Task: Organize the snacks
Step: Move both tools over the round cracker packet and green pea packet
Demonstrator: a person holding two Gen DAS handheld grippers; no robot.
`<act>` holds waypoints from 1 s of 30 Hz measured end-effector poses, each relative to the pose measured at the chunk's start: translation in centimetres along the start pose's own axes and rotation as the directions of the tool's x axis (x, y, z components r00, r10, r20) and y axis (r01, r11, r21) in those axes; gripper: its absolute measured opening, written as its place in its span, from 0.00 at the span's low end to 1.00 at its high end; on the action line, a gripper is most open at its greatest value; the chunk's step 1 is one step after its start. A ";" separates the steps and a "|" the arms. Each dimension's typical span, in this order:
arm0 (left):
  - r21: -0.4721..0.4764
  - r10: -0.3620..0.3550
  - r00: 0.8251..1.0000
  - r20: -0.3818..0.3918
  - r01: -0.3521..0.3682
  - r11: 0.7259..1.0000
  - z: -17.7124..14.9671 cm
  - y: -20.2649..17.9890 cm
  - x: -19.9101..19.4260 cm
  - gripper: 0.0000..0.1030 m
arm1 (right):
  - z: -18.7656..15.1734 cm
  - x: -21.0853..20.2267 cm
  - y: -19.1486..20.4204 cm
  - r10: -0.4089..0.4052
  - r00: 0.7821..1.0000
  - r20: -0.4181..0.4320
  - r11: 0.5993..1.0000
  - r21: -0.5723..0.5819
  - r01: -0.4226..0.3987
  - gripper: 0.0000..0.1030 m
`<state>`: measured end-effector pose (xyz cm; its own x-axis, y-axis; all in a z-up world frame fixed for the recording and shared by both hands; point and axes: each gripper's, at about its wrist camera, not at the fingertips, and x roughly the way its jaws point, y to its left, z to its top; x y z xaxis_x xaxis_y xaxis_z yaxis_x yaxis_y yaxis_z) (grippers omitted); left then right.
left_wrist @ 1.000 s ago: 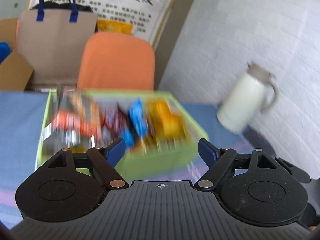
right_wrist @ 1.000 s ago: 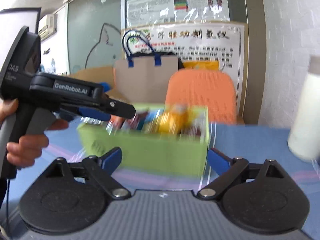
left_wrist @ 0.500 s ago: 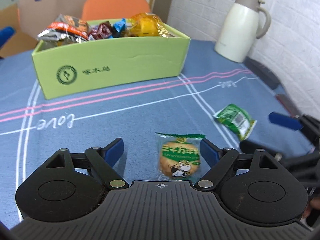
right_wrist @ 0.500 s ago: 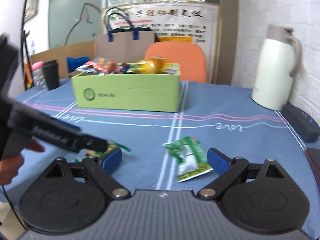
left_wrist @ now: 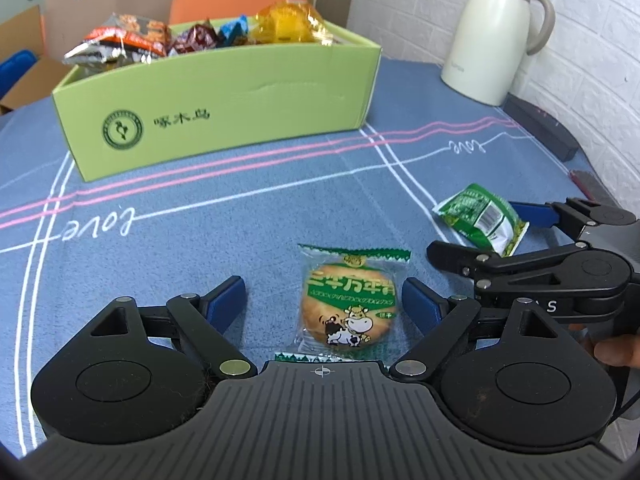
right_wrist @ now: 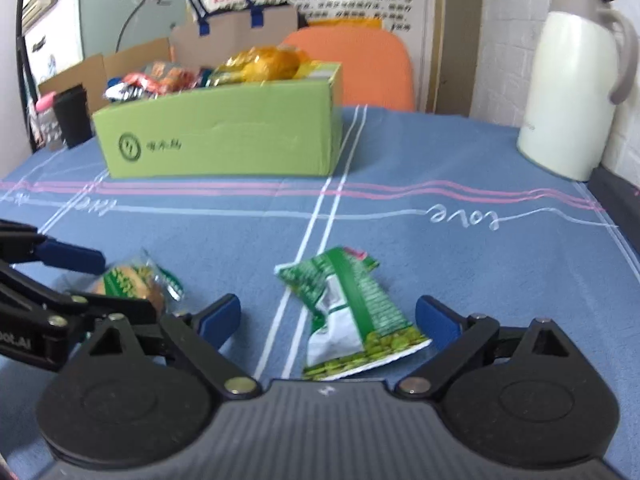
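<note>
Snacks fill the green box (left_wrist: 224, 96) in the upper left of the frame. Lower centre, the left gripper (left_wrist: 324, 300) is spread wide around a biscuit packet (left_wrist: 350, 306) lying flat on the tablecloth (left_wrist: 240, 208), seemingly untouched. The right gripper (right_wrist: 328, 318), equally wide, brackets a green pea packet (right_wrist: 354, 312).

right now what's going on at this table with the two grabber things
A person is tidying snacks with a handheld gripper in each hand. The left gripper is open around a cookie packet lying flat on the blue tablecloth. The right gripper is open around a green pea packet, also on the cloth. Neither packet is gripped yet. Behind them, a green box already holds several snacks, and a white jug stands by the wall.
</note>
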<state>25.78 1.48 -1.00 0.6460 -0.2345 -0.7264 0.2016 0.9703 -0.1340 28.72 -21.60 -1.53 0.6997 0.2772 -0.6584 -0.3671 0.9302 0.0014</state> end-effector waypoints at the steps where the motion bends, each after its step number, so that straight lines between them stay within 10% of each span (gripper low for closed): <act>1: 0.011 0.001 1.000 0.005 -0.001 1.000 -0.1 -0.1 0.0 0.75 | 0.0 0.1 0.0 0.007 1.000 -0.004 1.000 -0.003 -0.007 0.96; 24: 0.112 0.054 0.996 0.072 -0.062 0.992 -1.8 -0.9 0.2 0.88 | 0.2 0.1 -0.1 0.007 1.000 -0.009 1.000 0.001 -0.007 0.99; 30: 0.090 0.038 0.997 0.061 -0.043 0.995 -1.2 0.1 -1.2 0.72 | 0.2 -6.1 2.8 -0.032 0.989 0.146 0.999 -0.039 0.038 0.99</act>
<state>24.09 1.95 -0.96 0.6967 -0.2008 -0.6887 0.2388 0.9702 -0.0413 23.52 -20.67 2.66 0.7932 0.2790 -0.5412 -0.3633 0.9302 -0.0529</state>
